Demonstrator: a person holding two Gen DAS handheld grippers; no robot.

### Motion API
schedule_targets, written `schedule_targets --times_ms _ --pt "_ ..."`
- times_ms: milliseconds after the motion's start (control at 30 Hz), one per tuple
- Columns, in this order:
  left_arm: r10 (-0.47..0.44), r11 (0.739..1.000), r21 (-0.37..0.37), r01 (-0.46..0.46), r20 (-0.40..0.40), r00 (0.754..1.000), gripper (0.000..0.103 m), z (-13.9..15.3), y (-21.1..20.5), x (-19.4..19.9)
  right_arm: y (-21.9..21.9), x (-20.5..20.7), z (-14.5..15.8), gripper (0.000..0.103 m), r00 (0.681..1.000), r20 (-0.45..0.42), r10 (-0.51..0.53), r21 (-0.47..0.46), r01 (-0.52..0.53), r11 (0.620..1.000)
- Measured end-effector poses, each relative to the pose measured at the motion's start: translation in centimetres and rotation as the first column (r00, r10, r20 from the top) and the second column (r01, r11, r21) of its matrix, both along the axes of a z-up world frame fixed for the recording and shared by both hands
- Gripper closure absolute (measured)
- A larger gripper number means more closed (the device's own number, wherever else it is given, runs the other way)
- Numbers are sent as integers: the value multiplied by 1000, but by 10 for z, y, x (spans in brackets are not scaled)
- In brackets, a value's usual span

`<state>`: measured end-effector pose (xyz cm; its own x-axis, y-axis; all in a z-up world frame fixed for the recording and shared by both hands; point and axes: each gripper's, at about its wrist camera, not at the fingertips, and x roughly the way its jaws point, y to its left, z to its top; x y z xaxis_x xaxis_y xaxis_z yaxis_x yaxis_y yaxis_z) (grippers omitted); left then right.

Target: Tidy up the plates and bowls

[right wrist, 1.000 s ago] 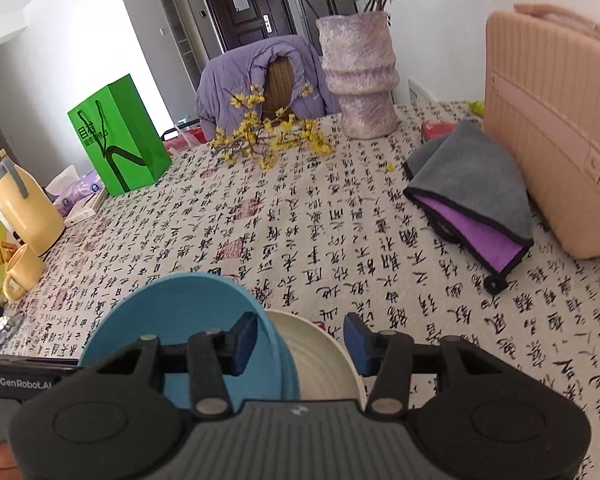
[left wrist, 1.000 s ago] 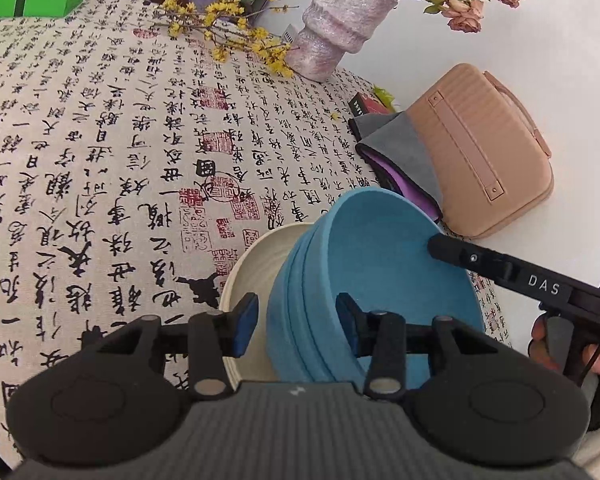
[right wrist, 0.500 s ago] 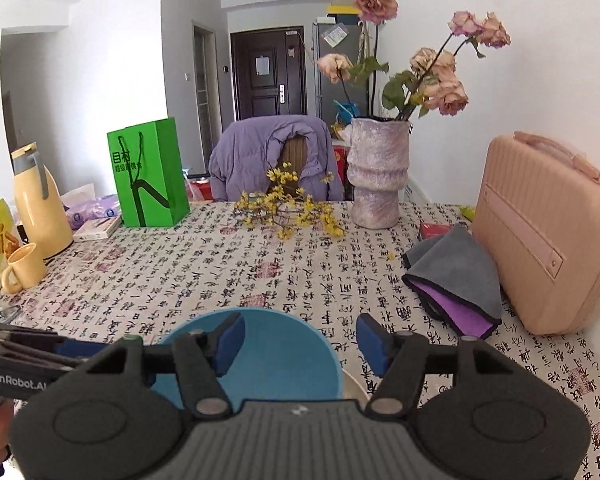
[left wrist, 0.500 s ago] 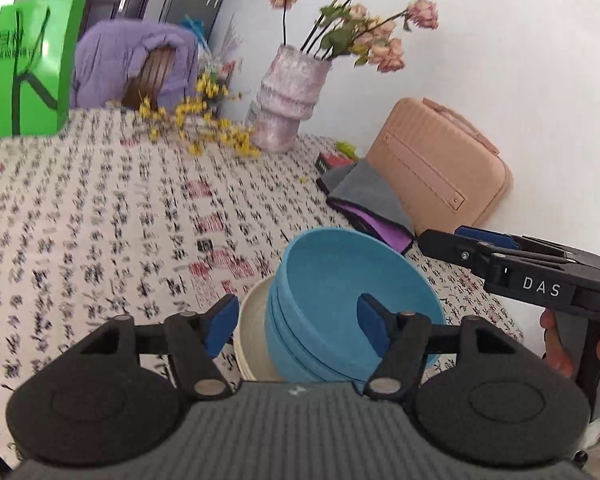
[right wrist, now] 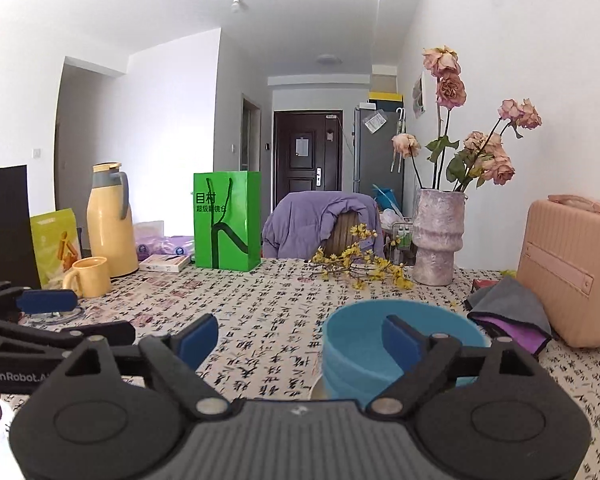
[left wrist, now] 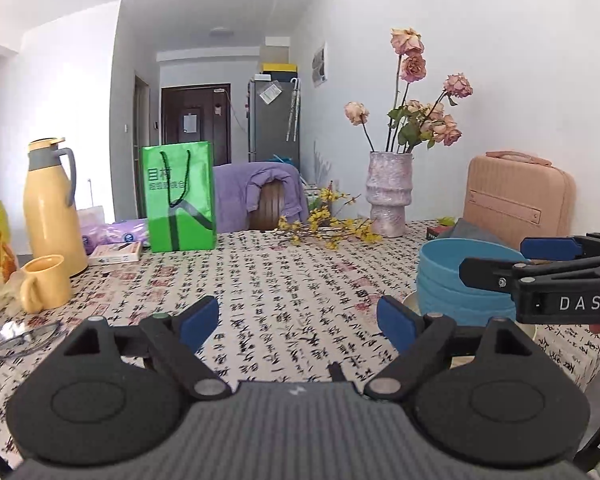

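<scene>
A stack of blue bowls (left wrist: 456, 284) stands on a cream plate (left wrist: 410, 303) on the patterned tablecloth, at the right in the left wrist view. It also shows low and right of centre in the right wrist view (right wrist: 364, 356), with a sliver of the plate (right wrist: 315, 389) under it. My left gripper (left wrist: 298, 324) is open and empty, left of the stack. My right gripper (right wrist: 300, 340) is open and empty; its right finger (right wrist: 400, 340) overlaps the bowls in view. The right gripper also appears beside the bowls in the left wrist view (left wrist: 540, 264).
A yellow mug (left wrist: 46, 284), yellow thermos (left wrist: 52, 208), green bag (left wrist: 178, 196), vase of roses (left wrist: 388, 196), yellow flower sprigs (left wrist: 328, 228), pink case (left wrist: 518, 200) and grey-purple cloth (right wrist: 512, 312) stand around the table. Glasses (left wrist: 24, 338) lie at the left.
Both grippers have tilted up from looking down on the bowls to level, drawn back from the stack, and their jaws have opened wider. The bowl stack stays on the plate.
</scene>
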<state>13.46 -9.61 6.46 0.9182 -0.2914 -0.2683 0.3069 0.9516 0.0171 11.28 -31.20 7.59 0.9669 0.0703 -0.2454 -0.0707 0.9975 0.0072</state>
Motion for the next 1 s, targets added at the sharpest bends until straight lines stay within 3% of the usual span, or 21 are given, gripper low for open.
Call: schedule_targets --times_ms 100,233,400,667,1000 --pt "66 997 -35 -65 19 998 2 -13 22 -22 18 -22 -19 14 1000 16 -12 -2 12 1000" --pt "135 991 -19 -134 41 990 0 -28 45 -50 29 -46 -44 10 999 21 -28 19 27 999" --pt "159 987 3 -160 64 985 0 -42 62 -80 38 -70 -70 10 999 12 -53 9 53 999" --pt "208 978 -26 -207 74 975 0 -55 82 -117 50 -119 -84 9 995 84 -55 59 50 997" --pt "214 977 -21 -213 99 972 0 -54 87 -126 82 -132 -93 9 997 76 32 -1 -32 999"
